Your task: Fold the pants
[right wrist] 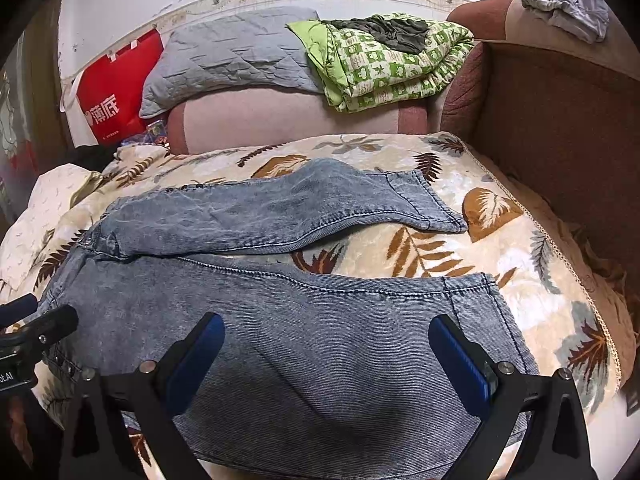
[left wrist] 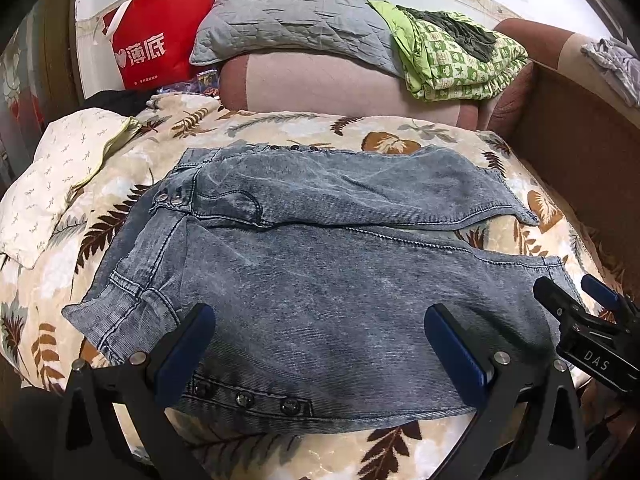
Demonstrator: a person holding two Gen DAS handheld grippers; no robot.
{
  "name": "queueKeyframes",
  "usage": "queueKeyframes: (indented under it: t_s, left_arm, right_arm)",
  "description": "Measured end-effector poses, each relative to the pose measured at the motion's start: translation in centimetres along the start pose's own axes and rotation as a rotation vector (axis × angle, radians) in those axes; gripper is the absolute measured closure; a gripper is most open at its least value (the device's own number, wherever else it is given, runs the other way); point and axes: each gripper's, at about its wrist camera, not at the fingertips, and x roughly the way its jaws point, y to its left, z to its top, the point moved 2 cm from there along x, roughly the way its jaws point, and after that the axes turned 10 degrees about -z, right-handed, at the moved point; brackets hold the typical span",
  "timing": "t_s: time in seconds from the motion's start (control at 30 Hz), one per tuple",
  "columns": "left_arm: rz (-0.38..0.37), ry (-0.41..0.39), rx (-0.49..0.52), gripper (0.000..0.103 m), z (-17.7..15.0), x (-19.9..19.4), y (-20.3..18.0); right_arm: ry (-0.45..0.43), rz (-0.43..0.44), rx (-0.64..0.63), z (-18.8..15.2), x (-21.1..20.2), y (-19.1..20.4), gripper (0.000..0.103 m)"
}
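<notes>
Left tool and right tool, both spread apart, over denim pants on leaf-print blanket

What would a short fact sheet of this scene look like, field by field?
Garment: blue denim pants, spread flat, legs apart, not yet folded
Waist: at the left, snaps visible
Near leg hem: at the right
Surface: leaf-print blanket
Left tongs: open, over the near leg by the waist
Right tongs: open, over the near leg toward the hem
Behind: grey pillow, green patterned quilt, red bag
</notes>
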Motion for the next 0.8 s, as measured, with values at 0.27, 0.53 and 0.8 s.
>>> queueKeyframes:
  t_s: [0.27,0.53,0.8]
  left_arm:
    - [0.001,0.004,-0.009,0.000,-0.1,0.0,0.2]
    - [-0.003,0.005,-0.010,0.000,-0.1,0.0,0.3]
    - [0.104,-0.023,-0.402,0.000,-2.4,-2.1,11.2]
  right_arm:
    - [0.003,0.000,-0.003,-0.1,0.0,0.1,0.000]
    - [0.006,-0.002,-0.006,-0.2,0.1,0.2,0.000]
    - [0.065,0.069,0.042,-0.8,0.4,-0.8,0.000]
